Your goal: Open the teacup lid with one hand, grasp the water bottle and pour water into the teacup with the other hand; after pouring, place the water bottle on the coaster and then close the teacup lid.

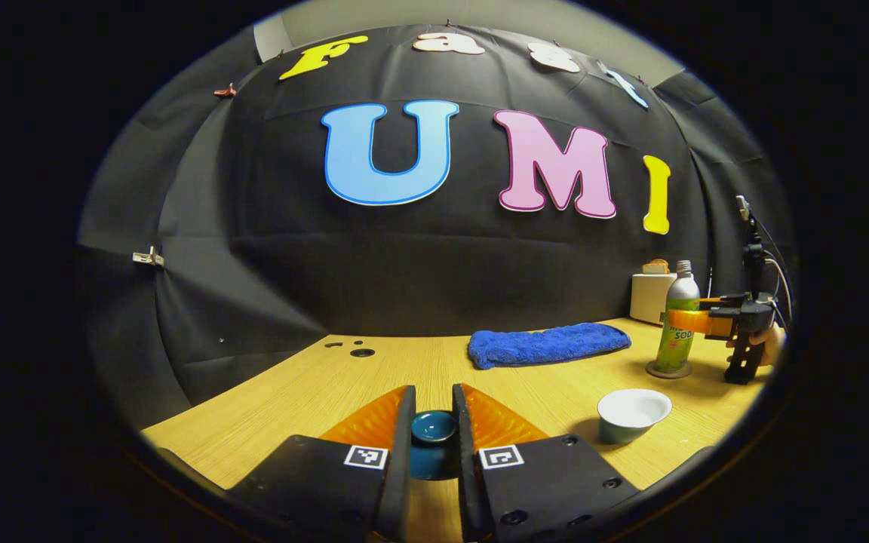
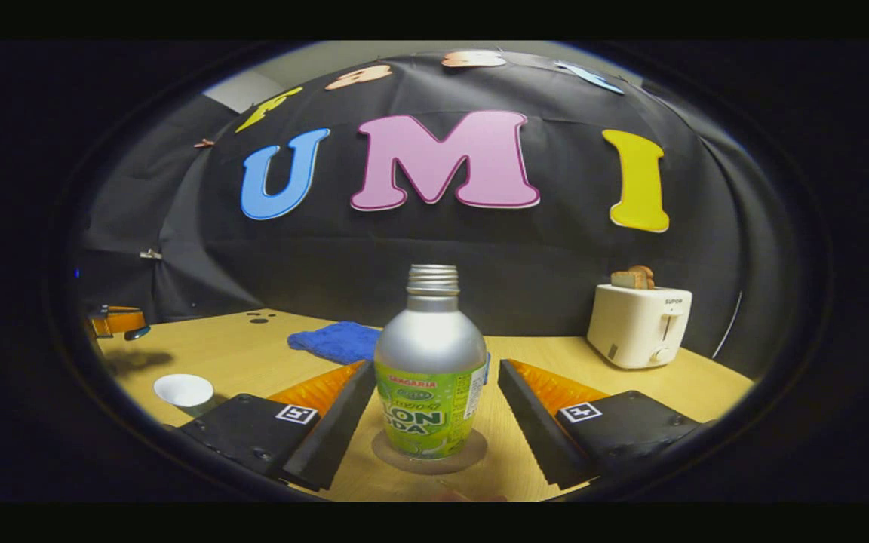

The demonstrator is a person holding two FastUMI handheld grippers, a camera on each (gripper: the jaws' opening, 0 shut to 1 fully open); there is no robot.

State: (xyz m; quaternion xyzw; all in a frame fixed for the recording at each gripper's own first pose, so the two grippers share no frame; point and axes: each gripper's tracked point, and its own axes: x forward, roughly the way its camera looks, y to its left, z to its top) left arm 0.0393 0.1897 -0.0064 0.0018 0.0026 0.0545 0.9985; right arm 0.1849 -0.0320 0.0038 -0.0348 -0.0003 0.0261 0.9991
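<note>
My left gripper (image 1: pixel 433 396) is shut on the round teal teacup lid (image 1: pixel 434 427), held low over the wooden table (image 1: pixel 329 392). The teacup (image 1: pixel 633 413), white inside and teal outside, stands uncovered to its right. In the right gripper view the cup (image 2: pixel 184 391) sits at the far left. The silver and green water bottle (image 2: pixel 430 369), cap off, stands upright on a round brown coaster (image 2: pixel 429 452). My right gripper (image 2: pixel 434 369) is open around the bottle, with a small gap on each side. The left gripper view has this gripper (image 1: pixel 695 320) level with the bottle (image 1: pixel 677 320).
A blue towel (image 1: pixel 548 344) lies at the back of the table. A white toaster (image 2: pixel 638 324) with toast in it stands at the back right. The black booth wall closes off the far side. A hand (image 1: pixel 766 343) holds the right gripper.
</note>
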